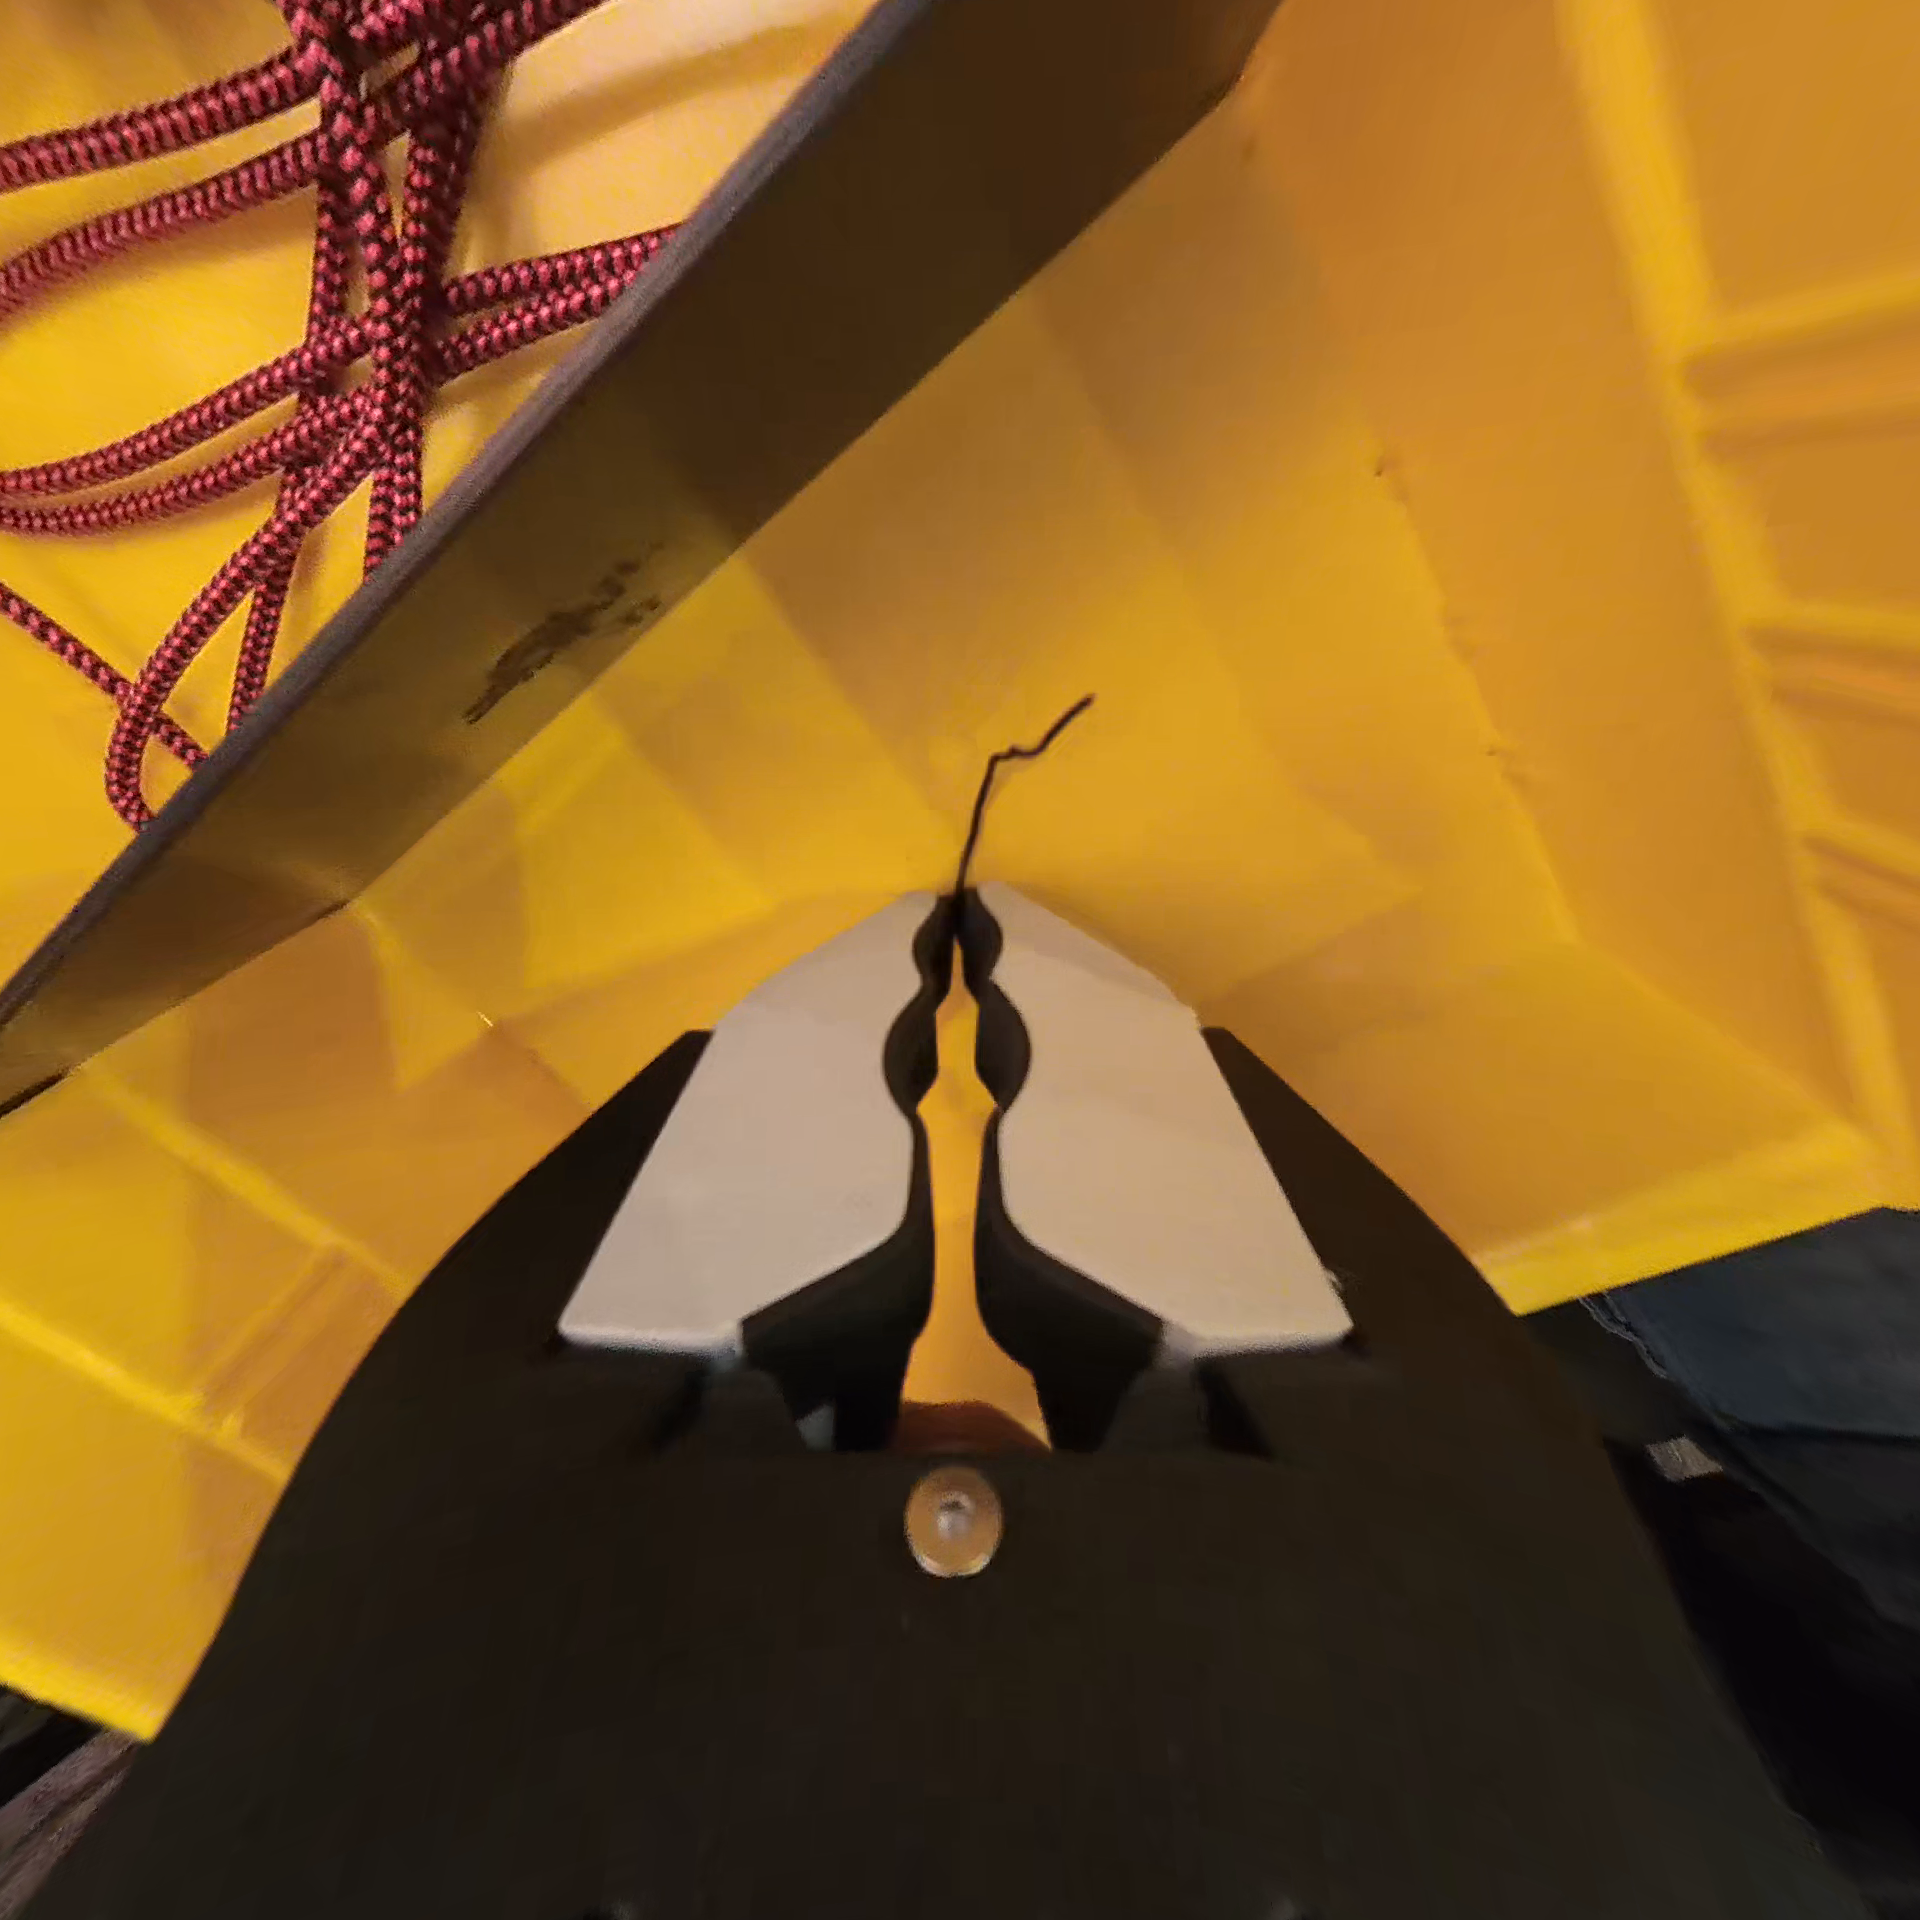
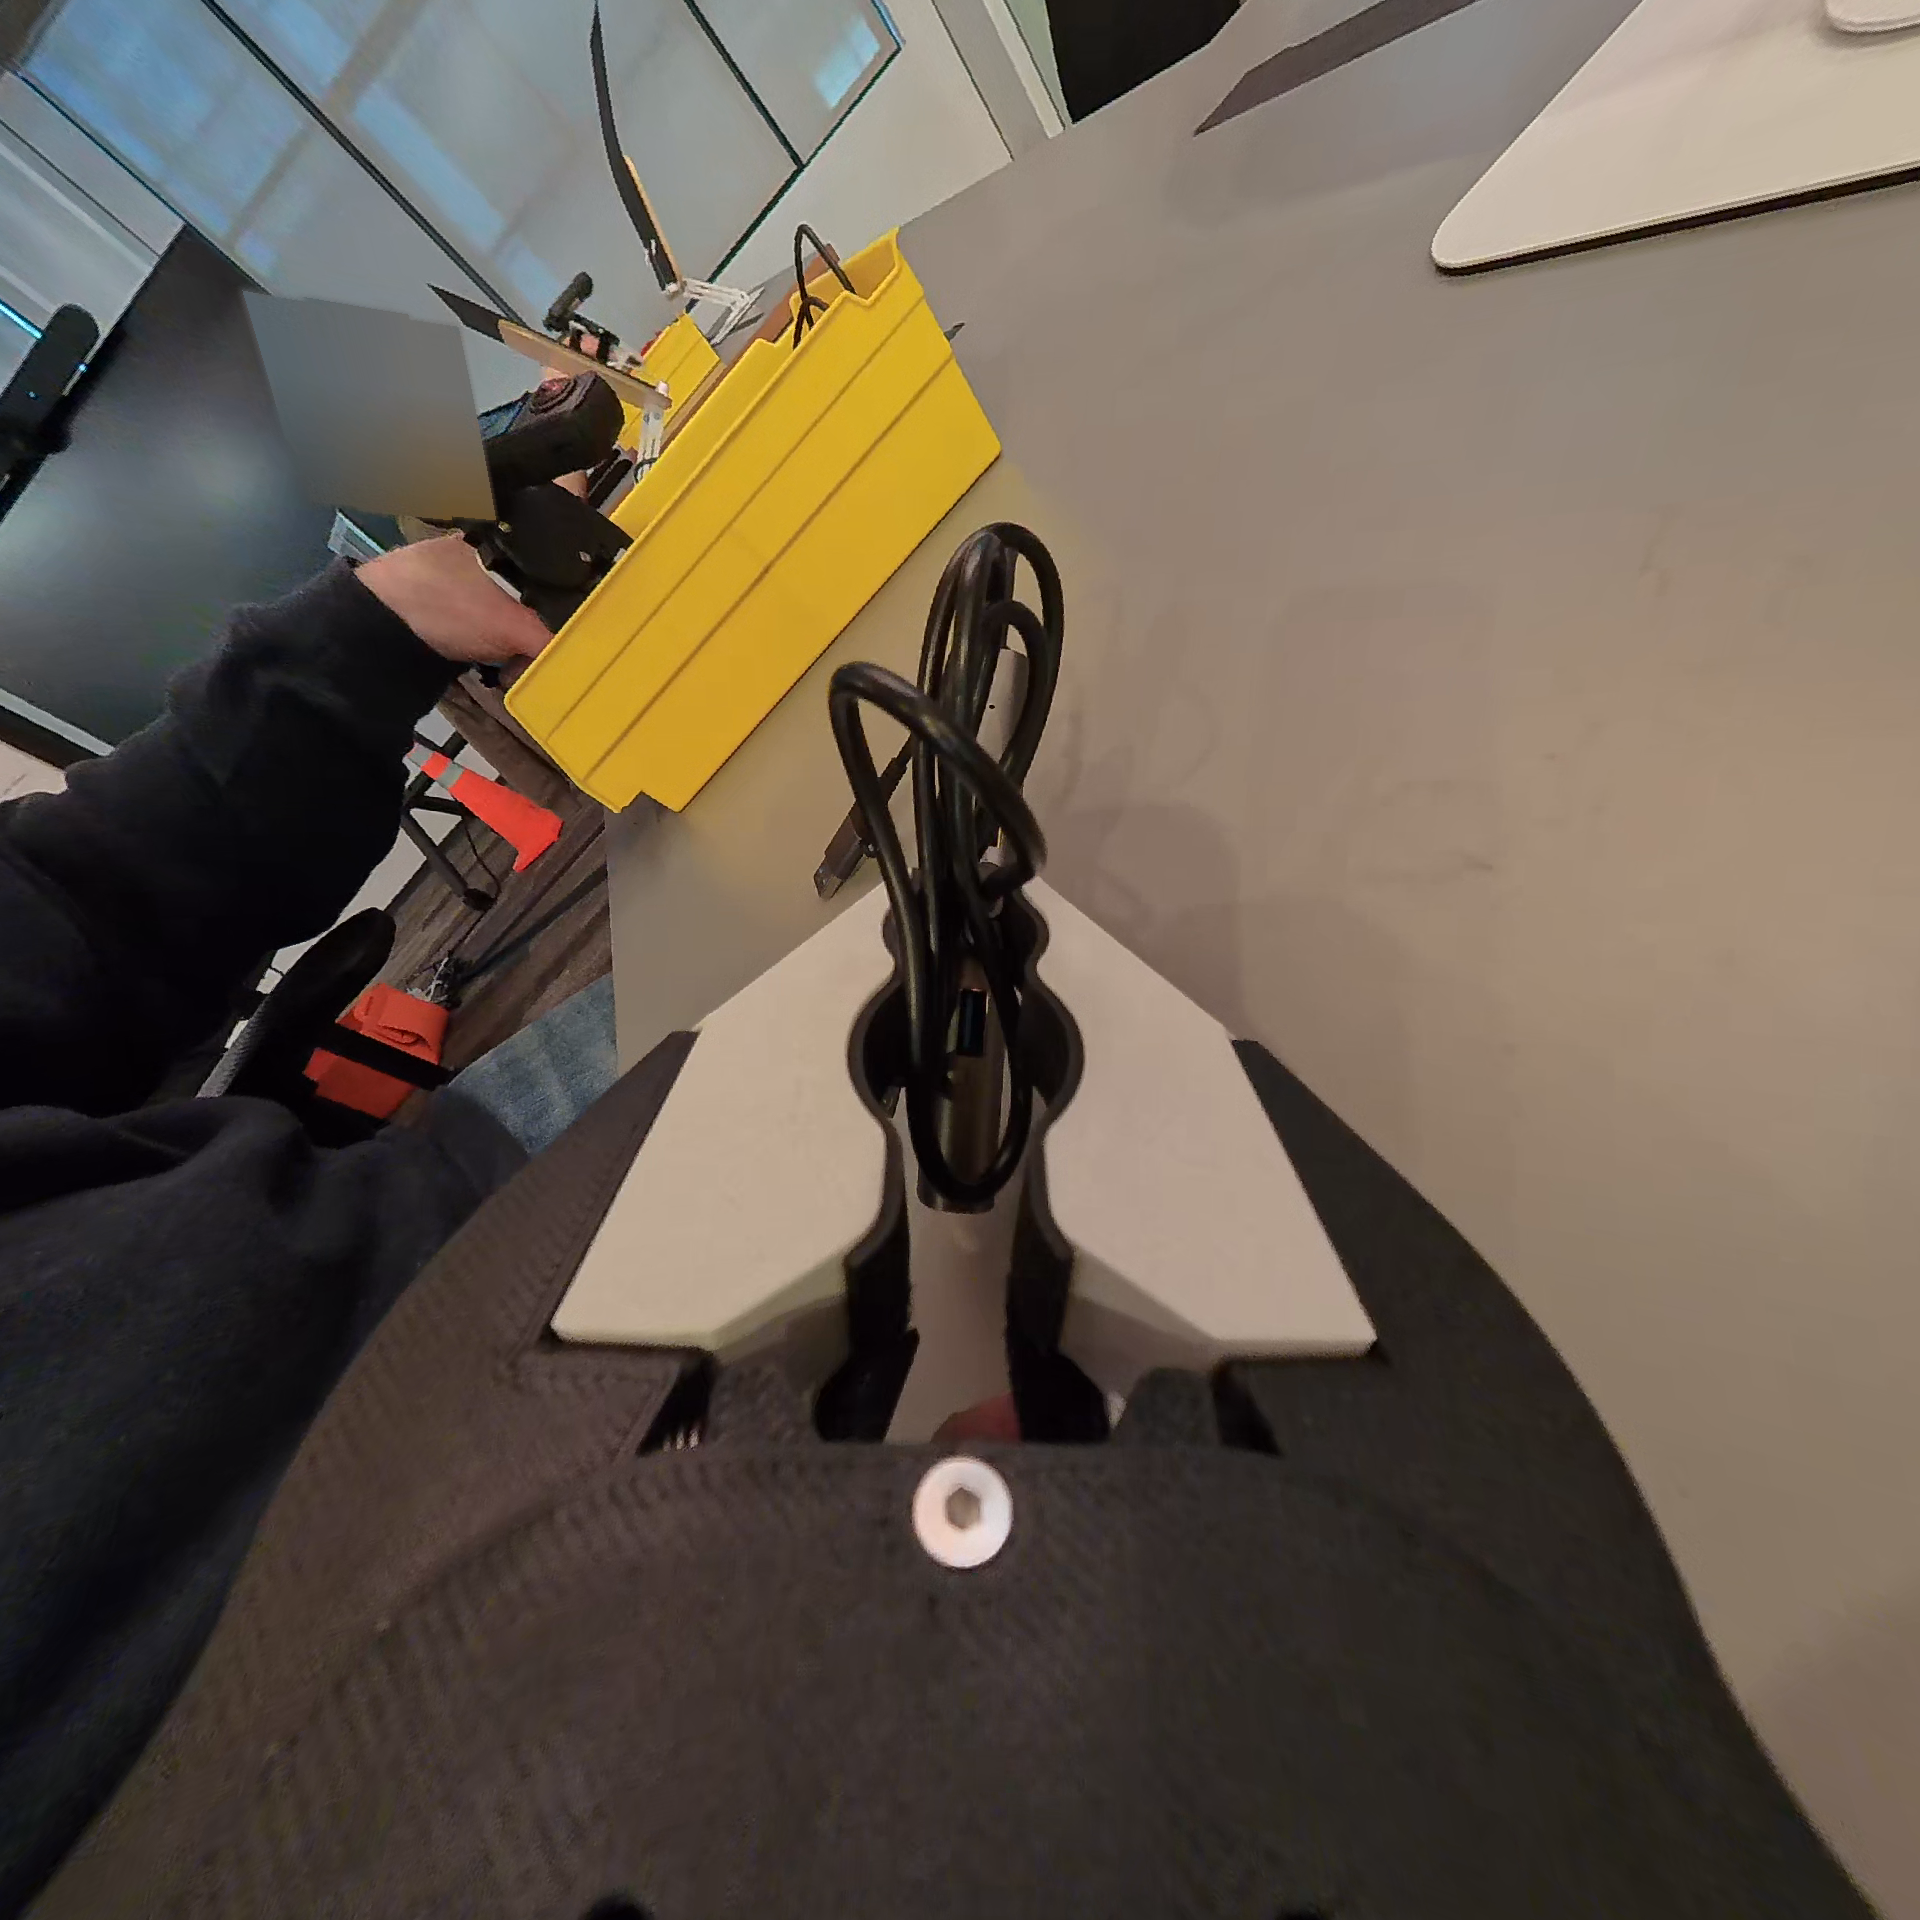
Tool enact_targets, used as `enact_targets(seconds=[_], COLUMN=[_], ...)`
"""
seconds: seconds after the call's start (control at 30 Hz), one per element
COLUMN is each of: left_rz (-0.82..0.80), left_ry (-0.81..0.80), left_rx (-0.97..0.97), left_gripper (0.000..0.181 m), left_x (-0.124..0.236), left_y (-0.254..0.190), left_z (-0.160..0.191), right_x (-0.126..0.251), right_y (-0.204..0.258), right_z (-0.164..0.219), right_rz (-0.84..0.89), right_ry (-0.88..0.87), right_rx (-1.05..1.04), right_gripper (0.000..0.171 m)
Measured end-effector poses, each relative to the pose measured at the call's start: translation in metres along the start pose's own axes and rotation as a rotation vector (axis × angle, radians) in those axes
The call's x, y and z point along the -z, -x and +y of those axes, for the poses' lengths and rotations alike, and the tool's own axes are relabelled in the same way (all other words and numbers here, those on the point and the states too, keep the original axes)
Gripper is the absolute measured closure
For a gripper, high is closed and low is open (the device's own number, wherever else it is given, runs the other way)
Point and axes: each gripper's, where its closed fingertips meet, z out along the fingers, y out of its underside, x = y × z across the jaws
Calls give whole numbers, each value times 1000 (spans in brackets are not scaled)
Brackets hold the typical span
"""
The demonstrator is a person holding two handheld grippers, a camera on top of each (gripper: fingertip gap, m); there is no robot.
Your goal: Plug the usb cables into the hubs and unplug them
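A yellow bin [image 2: 769,540] stands on the grey table [image 2: 1455,831], at its left edge. A black divider [image 1: 665,416] crosses the bin's interior. Far right on the table lies a white board [image 2: 1683,145] with a dark rim. On the floor to the left, below table level, an orange cone [image 2: 499,805] is visible. Glass partitions [image 2: 436,125] stand far off.

Black usb cable [image 2: 940,790] coiled w/ grey hub [image 2: 961,1101], red-black braided cable [image 1: 312,343] in bin.

bench [image 2: 1455,623]: grey, matte | windows [image 2: 499,114]: lg glass panes w/ dark frames, daylight | floor [image 2: 540,914]: dark wood-look | orange cone [image 2: 499,805] on floor nr bench edge
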Motion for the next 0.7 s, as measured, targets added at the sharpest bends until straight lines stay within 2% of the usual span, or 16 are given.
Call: enact_targets(seconds=[0.2,0.3,0.4,0.47,0.53,0.6,0.7], left_rz=[-55,-118,-176,-203,-208,-183,-113], left_ry=[-71,-130,-256,-351,-432,-477,-479], left_rx=[7,5,19,-15,-85,-170,-283], left_gripper=[181,181,180,180,181,181,181], left_x=[13,47,104,143,166,168,147], left_y=[9,16,13,-4,-35,-73,-128], left_z=[-2,-5,-17,-32,-57,-85,-119], right_x=[2,2,2,1,1,0,2], right_y=[0,0,0,0,-1,-1,-2], right_z=[-2,-2,-2,-2,-2,-3,-5], right_rz=[-12,-13,-11,-7,-6,-7,-3], right_ry=[-13,-16,-15,-13,-12,-15,-34], right_rx=[-9,-8,-10,-9,-7,-11,-19], right_gripper=[160,160,160,160,160,160,160])
